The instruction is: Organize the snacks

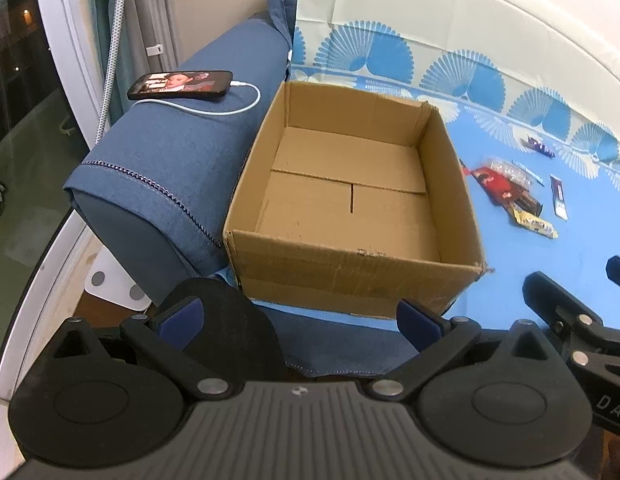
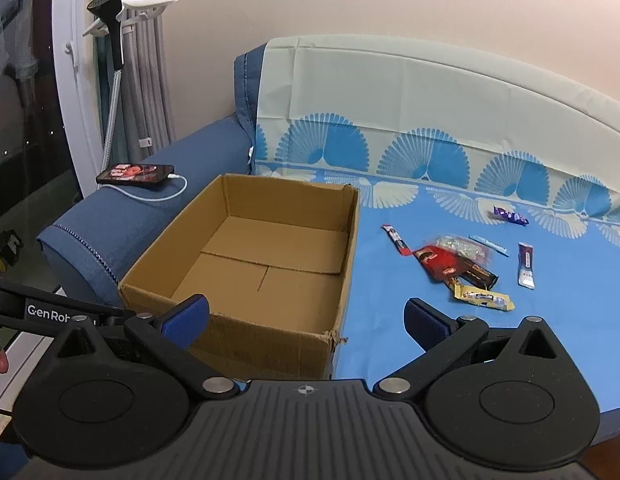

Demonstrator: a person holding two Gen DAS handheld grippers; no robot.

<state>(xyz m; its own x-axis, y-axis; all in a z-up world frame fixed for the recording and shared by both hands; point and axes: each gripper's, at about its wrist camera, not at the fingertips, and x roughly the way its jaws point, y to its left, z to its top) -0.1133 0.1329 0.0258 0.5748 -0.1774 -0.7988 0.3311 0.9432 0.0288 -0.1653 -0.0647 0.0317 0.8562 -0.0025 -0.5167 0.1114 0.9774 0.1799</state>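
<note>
An open, empty cardboard box point(image 1: 450, 184) point(image 2: 350, 240) stands on the blue sheet of a sofa. Several snack packets lie in a loose pile to its right: a red packet point(image 2: 438, 262) point(image 1: 494, 182), a yellow bar point(image 2: 484, 298) point(image 1: 536, 222), a purple packet point(image 2: 510, 216) and thin sticks point(image 2: 396, 238). My left gripper point(image 1: 299, 320) is open and empty, in front of the box's near wall. My right gripper point(image 2: 307, 318) is open and empty, in front of the box's near right corner, short of the snacks.
A phone point(image 1: 181, 85) point(image 2: 135, 174) on a white charging cable lies on the blue sofa arm point(image 1: 161, 168) left of the box. A steamer pole and curtains point(image 2: 113, 80) stand behind the arm. The sofa back rises behind the sheet point(image 2: 430, 92).
</note>
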